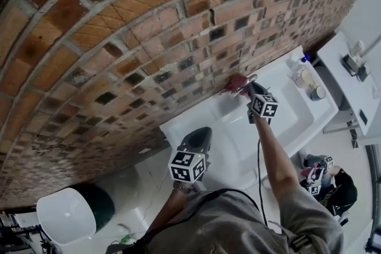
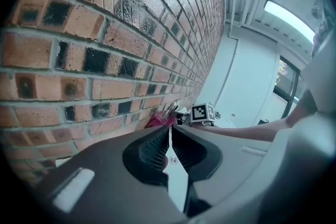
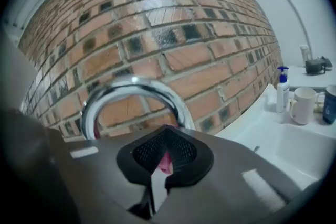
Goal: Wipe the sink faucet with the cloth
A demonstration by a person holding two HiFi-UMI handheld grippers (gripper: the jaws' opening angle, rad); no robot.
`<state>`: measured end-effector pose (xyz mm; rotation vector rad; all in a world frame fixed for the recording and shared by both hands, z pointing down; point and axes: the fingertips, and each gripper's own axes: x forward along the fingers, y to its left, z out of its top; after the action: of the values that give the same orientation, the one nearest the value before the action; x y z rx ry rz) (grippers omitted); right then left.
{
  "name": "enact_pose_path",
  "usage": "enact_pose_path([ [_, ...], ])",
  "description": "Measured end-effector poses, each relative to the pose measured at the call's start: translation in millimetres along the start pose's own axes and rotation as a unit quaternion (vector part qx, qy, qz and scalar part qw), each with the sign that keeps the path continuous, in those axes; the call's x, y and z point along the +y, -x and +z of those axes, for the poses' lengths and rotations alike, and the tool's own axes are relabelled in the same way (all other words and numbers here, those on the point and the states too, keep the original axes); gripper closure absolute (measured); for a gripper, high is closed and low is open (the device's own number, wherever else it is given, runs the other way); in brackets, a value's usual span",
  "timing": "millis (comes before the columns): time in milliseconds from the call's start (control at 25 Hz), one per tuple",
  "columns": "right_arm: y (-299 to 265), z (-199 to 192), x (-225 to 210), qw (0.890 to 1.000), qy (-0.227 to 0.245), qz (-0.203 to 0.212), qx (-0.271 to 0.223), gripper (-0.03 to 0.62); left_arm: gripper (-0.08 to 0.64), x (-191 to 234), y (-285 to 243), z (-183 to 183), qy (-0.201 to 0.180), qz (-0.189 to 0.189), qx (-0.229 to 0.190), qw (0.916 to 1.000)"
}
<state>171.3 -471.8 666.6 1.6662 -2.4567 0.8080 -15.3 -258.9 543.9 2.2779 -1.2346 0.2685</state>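
A chrome arched faucet rises at the back of the white sink, against the brick wall. My right gripper is just in front of the arch and shut on a pink cloth. In the head view the cloth bunches against the faucet at the right gripper tips. My left gripper hovers over the sink's near-left end, well short of the faucet. In its own view the left gripper is shut with nothing in it, and the cloth shows ahead.
A soap pump bottle, a white mug and a blue mug stand on the sink's right ledge. The brick wall runs close behind the faucet. A white bowl-shaped bin sits on the floor at lower left.
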Motion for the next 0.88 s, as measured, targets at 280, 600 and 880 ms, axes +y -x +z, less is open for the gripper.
enact_pose_path([
  [280,-18.8,-42.1,-19.9,0.995,0.044,-0.023,0.086,0.592,0.526,0.1,3.0,1.4,-0.001,0.0,-0.002,1.0],
  [600,7.1,-63.4,-37.6,0.984,0.078,-0.039,0.155,0.592,0.526,-7.8,6.6,4.2,-0.003,-0.01,-0.003,0.9999],
  [880,101.7,-21.5,32.6,0.996,0.063,0.037,0.048,0.592,0.494,-33.8,11.2,-5.3,-0.018,-0.028,0.008,0.9994],
])
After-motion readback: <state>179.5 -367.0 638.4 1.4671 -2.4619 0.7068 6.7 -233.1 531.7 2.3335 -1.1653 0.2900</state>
